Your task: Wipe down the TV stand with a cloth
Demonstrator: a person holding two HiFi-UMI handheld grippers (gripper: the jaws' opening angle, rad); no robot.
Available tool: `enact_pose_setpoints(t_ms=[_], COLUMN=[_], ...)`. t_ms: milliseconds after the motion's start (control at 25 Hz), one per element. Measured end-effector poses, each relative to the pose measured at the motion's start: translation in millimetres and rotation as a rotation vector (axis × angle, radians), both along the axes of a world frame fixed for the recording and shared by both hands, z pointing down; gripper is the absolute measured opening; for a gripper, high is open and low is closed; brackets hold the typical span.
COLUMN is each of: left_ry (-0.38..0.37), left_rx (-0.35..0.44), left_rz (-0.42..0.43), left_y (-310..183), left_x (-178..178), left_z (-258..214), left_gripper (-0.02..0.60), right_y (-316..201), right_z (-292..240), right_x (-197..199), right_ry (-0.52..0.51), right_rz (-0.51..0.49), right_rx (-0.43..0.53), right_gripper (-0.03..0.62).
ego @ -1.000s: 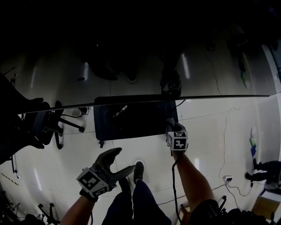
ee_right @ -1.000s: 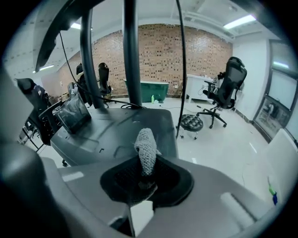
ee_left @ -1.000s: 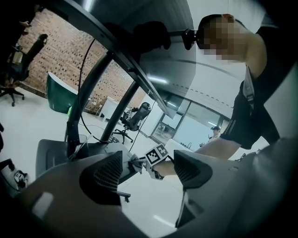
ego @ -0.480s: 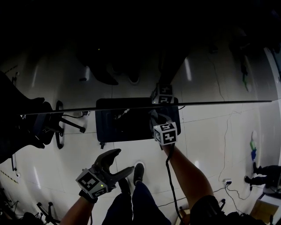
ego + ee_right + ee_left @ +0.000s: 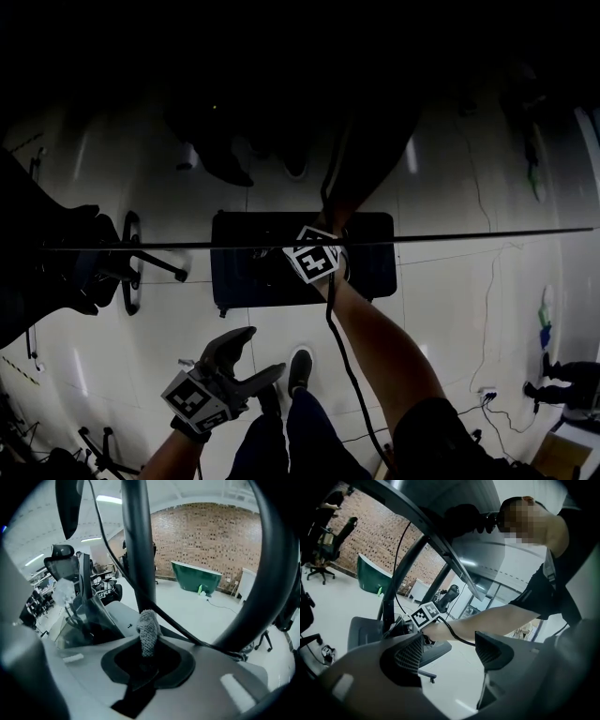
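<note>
The right gripper (image 5: pixel 146 662), fingers pinching a grey cloth (image 5: pixel 148 629), hovers over the TV stand (image 5: pixel 251 281) base, wiping apparently barely begun, while the left gripper (image 5: pixel 451 652) hangs near, fingers spread, empty.

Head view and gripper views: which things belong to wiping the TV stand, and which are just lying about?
Part of the job:
- grey cloth, pinched in the right gripper
- TV stand's dark base and upright pole
- left gripper, open and empty, held low and aside

Just lying about:
- office chair
- green tub by the brick wall
</note>
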State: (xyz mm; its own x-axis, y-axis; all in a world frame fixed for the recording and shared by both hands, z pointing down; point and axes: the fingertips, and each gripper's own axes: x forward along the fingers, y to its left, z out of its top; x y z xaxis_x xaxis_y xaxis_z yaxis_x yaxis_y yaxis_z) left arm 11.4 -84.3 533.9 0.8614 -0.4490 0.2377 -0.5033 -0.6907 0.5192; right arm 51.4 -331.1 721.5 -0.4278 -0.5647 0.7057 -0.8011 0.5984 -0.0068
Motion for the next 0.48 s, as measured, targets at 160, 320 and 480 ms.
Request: enact_pose_setpoints(t_ms=[160,320,480], left_ry=[-0.009,0.006,0.019], left_rx=[-0.012,0.003,0.0], left_rz=[0.002,0.014,0.04], left_y=[-2,-6,-3], left_x=[2,10,24], left_z=[2,-2,-4], left_gripper=[0.371,0.371,0.372], right_y=[0,21,22], right_z=[1,20,17], right_x=[7,58,117], right_ry=[0.021,0.052,0.074], right_rz=[-0.023,0.06,0.146], right_rx=[0.014,-0.105,-0.084], right_gripper=[0.061,0.061,0.061])
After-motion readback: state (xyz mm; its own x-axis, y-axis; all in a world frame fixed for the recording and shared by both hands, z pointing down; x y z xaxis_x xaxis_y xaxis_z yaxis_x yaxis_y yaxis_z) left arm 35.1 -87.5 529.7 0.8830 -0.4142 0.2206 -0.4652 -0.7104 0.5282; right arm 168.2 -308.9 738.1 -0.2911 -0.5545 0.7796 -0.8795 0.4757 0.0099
